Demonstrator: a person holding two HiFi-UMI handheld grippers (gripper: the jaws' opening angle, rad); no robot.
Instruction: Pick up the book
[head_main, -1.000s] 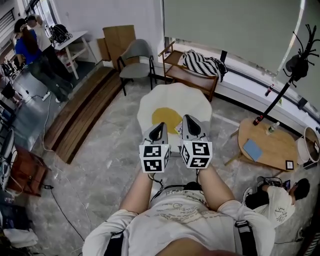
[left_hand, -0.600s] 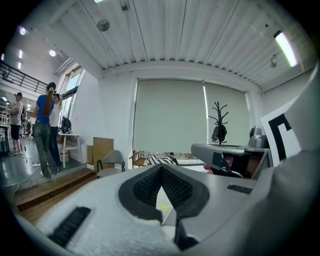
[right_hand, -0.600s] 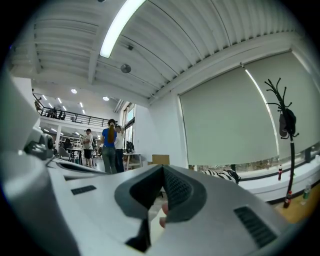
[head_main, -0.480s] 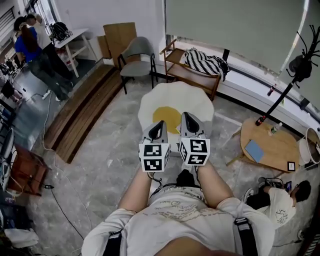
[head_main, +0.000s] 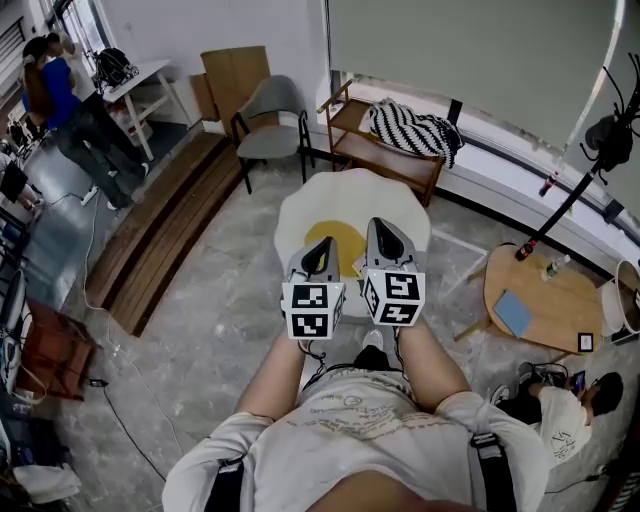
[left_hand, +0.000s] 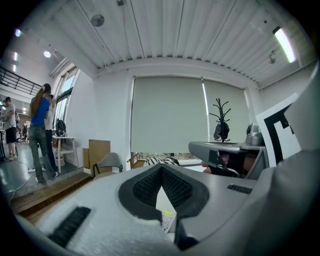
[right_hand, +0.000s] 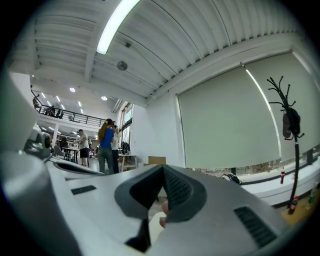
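- The grey marbled floor (head_main: 200, 340) fills most of the head view, and a person stands on it with both forearms held out in front.
- A white, fried-egg-shaped rug with a yellow centre (head_main: 350, 195) lies on the floor just beyond the two grippers.
- A round light-wood desk (head_main: 560, 290) stands low at the right edge of the head view, well apart from both grippers.
- A grey upholstered chair with dark legs (head_main: 270, 110) stands beyond the rug, to its left.
- The left gripper (head_main: 320, 250), grey with a cube of square markers at its rear, points over the rug. In its own view the dark ribbed fingers (left_hand: 142, 187) are pressed together at the tips, with nothing pinched between them.
- The right gripper (head_main: 385, 228) is just beside the left one, not touching it. Its fingers (right_hand: 177, 192) also meet at the tips and hold nothing.
- The light-blue rectangular book (head_main: 513, 312) lies flat on the desk, near the desk's left rim. Neither gripper touches it.
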